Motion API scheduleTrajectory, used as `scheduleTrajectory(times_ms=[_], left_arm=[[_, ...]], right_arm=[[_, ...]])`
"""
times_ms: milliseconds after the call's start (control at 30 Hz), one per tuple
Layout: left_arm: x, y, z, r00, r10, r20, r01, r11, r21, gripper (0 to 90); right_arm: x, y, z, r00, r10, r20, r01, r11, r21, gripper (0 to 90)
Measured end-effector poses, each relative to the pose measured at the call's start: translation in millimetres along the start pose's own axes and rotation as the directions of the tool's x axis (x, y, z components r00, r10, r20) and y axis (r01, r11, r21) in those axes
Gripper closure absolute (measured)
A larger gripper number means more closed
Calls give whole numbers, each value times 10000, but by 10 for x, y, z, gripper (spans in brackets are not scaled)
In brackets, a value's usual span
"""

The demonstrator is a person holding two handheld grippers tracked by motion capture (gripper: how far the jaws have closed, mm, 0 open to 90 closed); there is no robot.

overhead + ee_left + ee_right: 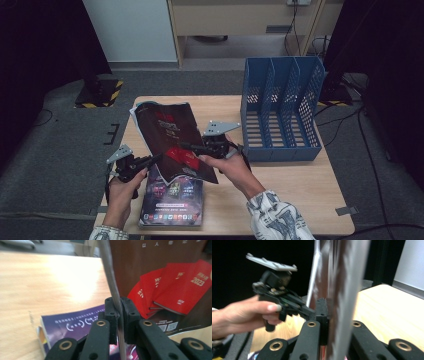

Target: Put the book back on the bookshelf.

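Jaws of both the left gripper (150,161) and right gripper (192,147) pinch the dark magazine (172,137), lifted between them above the desk (295,185). Thin, glossy and floppy, it probably handles best gripped at opposite edges.

The magazine (339,290) is a blur at the centre of the right gripper view, its top cut off by the upper edge, hiding one jaw's pad.
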State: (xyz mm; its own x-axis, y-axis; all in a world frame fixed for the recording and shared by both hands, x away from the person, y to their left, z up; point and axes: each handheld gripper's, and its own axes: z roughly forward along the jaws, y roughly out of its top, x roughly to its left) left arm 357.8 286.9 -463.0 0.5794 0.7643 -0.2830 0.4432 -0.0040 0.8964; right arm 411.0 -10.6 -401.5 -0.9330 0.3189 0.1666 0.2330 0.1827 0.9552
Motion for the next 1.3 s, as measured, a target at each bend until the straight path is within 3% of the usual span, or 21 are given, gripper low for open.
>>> scheduleTrajectory(times_ms=[133,267,367,467,500,800,933,1133,1233,1300], left_arm=[[-55,48,-93,9970,537,-551,-542,9985,-88,870],[-56,42,-116,9972,574,-485,-576,9983,-30,871],[-57,26,-134,9972,578,-465,-582,9983,-85,871],[-86,35,-136,9968,643,-465,-645,9979,-22,870],[-97,45,-136,9964,731,-437,-729,9973,57,870],[-113,54,-130,9953,901,-357,-900,9959,52,870],[-115,51,-138,9954,883,-368,-883,9961,30,870],[-105,59,-179,9938,989,-516,-990,9951,4,871],[-92,56,-200,9930,1082,-478,-1082,9941,11,871],[-86,56,-212,9930,1091,-456,-1092,9940,15,870]], right_arm=[[27,-8,-63,9993,-326,171,321,9989,329,852],[39,-37,-56,9987,-368,352,357,9989,310,846],[41,-16,-54,9995,-181,275,183,9998,-55,823],[64,44,-65,9994,-279,216,285,9992,-262,803],[77,111,-102,9993,-355,97,360,9978,-559,783],[30,152,-176,9996,-249,-141,242,9986,-473,712],[60,173,-155,9979,-613,-213,602,9970,-482,668],[72,227,-170,9976,-685,53,687,9963,-518,718],[100,295,-204,9966,-770,297,787,9949,-633,702],[123,334,-226,9946,-966,374,987,9934,-586,788]])
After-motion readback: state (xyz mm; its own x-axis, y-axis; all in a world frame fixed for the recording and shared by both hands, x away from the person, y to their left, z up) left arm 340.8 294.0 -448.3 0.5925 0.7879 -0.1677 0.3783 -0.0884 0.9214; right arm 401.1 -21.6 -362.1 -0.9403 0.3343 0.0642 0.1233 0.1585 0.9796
